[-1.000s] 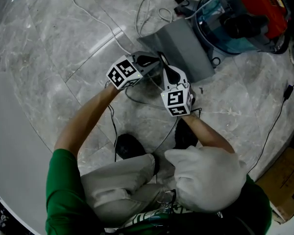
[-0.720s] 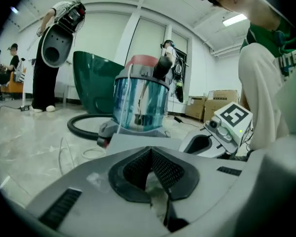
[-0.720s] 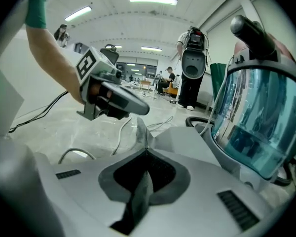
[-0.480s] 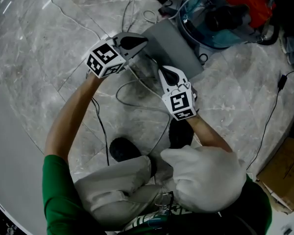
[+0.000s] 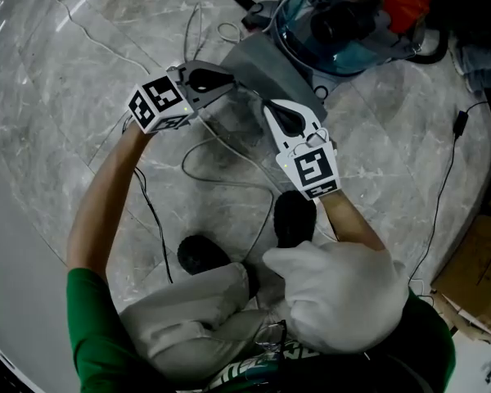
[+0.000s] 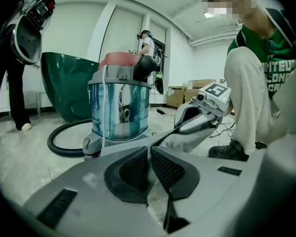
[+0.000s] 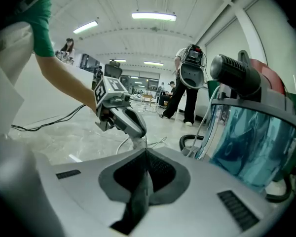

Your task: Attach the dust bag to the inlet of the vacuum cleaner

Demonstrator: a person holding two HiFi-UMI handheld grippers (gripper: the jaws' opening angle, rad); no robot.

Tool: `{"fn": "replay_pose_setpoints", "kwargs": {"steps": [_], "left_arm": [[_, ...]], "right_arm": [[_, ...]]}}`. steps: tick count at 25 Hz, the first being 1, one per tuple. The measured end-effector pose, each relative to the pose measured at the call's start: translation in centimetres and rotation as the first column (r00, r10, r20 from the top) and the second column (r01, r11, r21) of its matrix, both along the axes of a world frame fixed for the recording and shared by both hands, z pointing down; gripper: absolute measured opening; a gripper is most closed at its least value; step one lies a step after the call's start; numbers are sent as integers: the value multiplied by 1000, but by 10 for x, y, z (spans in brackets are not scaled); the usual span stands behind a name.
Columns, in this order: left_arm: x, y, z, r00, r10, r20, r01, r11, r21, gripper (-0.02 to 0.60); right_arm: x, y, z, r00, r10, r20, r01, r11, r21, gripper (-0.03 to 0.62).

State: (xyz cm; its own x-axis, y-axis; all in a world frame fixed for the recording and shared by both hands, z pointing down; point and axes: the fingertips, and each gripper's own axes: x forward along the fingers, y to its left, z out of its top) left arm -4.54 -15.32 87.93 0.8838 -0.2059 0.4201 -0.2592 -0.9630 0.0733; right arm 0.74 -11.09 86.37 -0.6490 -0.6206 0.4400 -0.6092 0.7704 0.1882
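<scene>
Left gripper (image 5: 231, 84) fingers clench the grey dust bag (image 5: 266, 65) beside the vacuum cleaner (image 5: 344, 23); right gripper (image 5: 271, 107) fingers, having just closed tighter, grip it too.

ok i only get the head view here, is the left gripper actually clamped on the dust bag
Observer: Yes. In its own view the left gripper has its jaws shut on a thin edge of the dust bag.
Operator: and the right one
Observer: The right gripper has just been closing its jaws. Its own view shows them shut with the bag's edge pinched between them.
Operator: anyone nearby
Observer: In the right gripper view a person stands on the floor beyond the vacuum cleaner.
</scene>
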Motion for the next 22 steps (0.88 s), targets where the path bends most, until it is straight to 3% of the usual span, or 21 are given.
{"fn": "replay_pose_setpoints", "kwargs": {"steps": [10, 16, 22], "left_arm": [[7, 10, -15, 997, 77, 14, -78, 997, 5, 35], [14, 17, -27, 987, 131, 90, -138, 988, 75, 37], [19, 20, -49, 977, 161, 140, -182, 973, 145, 32]], "right_arm": [[-2, 7, -24, 986, -163, 13, 163, 986, 19, 14], [-3, 10, -37, 973, -229, 9, 228, 973, 31, 14], [3, 5, -54, 974, -227, 15, 226, 973, 53, 14]]}}
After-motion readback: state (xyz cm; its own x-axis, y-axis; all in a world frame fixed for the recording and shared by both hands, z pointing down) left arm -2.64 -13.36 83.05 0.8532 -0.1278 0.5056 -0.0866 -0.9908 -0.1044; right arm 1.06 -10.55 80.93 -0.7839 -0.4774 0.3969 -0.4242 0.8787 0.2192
